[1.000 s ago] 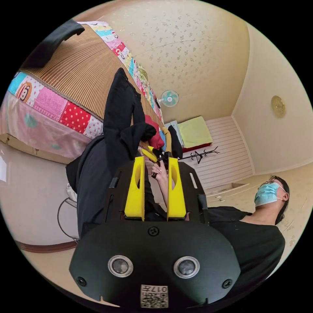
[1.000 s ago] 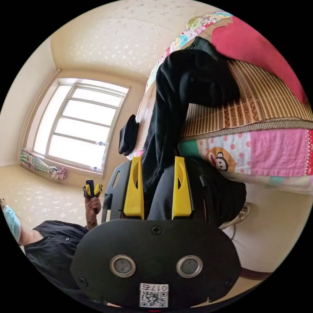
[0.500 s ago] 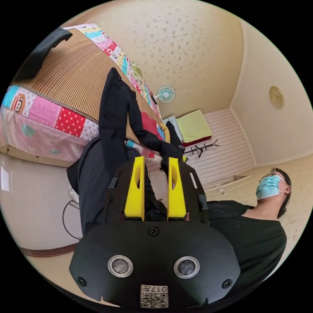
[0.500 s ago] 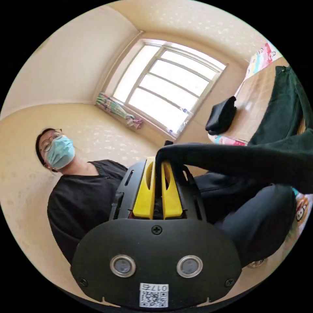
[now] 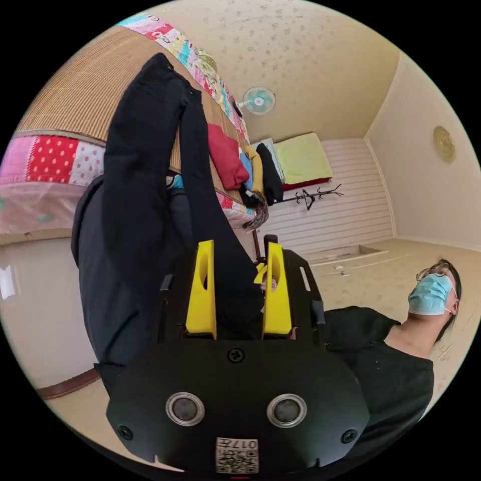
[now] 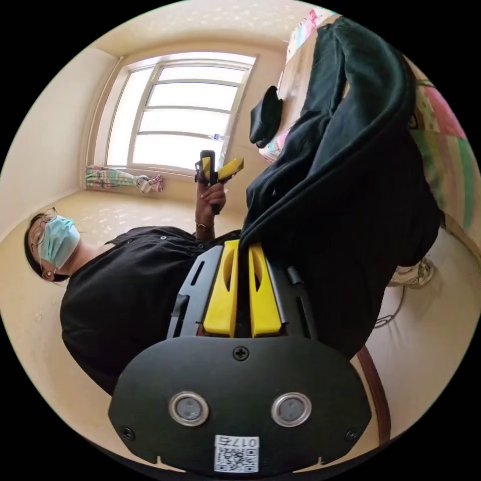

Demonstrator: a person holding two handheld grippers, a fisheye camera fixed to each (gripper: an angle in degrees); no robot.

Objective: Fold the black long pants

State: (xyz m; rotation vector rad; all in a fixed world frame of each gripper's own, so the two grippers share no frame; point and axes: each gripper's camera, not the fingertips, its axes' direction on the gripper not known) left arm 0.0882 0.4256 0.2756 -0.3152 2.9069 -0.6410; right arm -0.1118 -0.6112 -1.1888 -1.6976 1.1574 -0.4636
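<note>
The right gripper (image 6: 240, 250) is clenched on an edge of the black pants (image 6: 350, 165), which trail from its jaws toward 1 o'clock and up onto the bed (image 5: 65, 95). The left gripper (image 5: 235, 260) is released, jaws apart with a strip of the pants running between them but not pinched. To do this step well, I would close the left on the matching edge, then draw both grippers apart so the cloth hangs flat before it is laid on the bed.
</note>
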